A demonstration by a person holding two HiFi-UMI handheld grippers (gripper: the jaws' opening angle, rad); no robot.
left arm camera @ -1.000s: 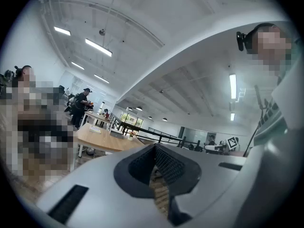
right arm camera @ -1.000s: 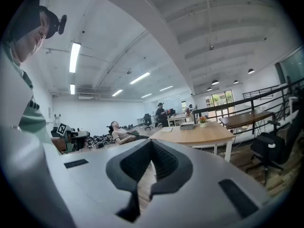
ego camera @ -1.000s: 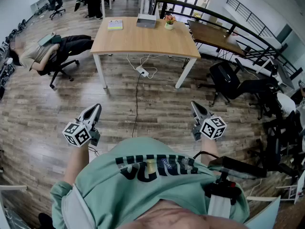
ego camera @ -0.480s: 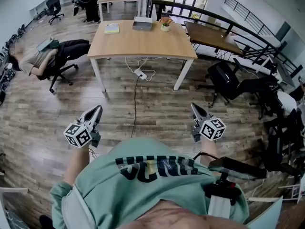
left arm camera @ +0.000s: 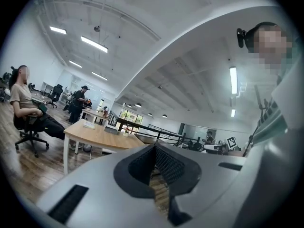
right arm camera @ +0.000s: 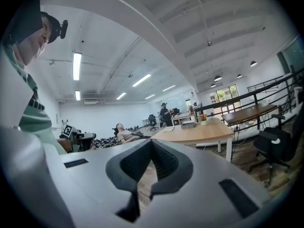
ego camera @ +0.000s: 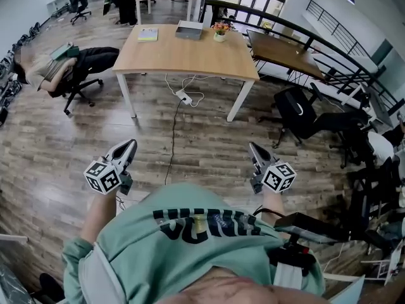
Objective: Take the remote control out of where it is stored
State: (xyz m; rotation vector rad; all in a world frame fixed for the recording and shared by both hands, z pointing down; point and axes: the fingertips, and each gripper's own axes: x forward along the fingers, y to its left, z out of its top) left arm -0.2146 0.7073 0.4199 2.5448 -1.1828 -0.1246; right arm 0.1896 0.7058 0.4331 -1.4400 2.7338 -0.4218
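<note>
The remote control shows in none of my views, so I cannot say where it is stored. My best guess is the wooden tabletop (ego camera: 183,59) ahead. A grey box (ego camera: 189,30) sits at its far edge, a book (ego camera: 147,34) lies near its far left corner, and a flower pot (ego camera: 219,30) stands just right of the box. Whether the box holds the remote control I cannot tell.

Little has changed over the last second. The tabletop has slid slightly left in the head view and the black chair (ego camera: 300,113) on the right has shifted with it. I read that as walking toward the tabletop while turning a little. The right tool (ego camera: 252,145) has drifted a bit down and left in the head view, while the left tool (ego camera: 131,142) sits much where it was.

Both tools are over the wooden floor (ego camera: 190,144), well apart from the tabletop. Each has its jaws pressed together with nothing between them.

For the task, this is only the approach. Nothing is reached or opened yet, and the jaws must spread before any grasp.
</note>
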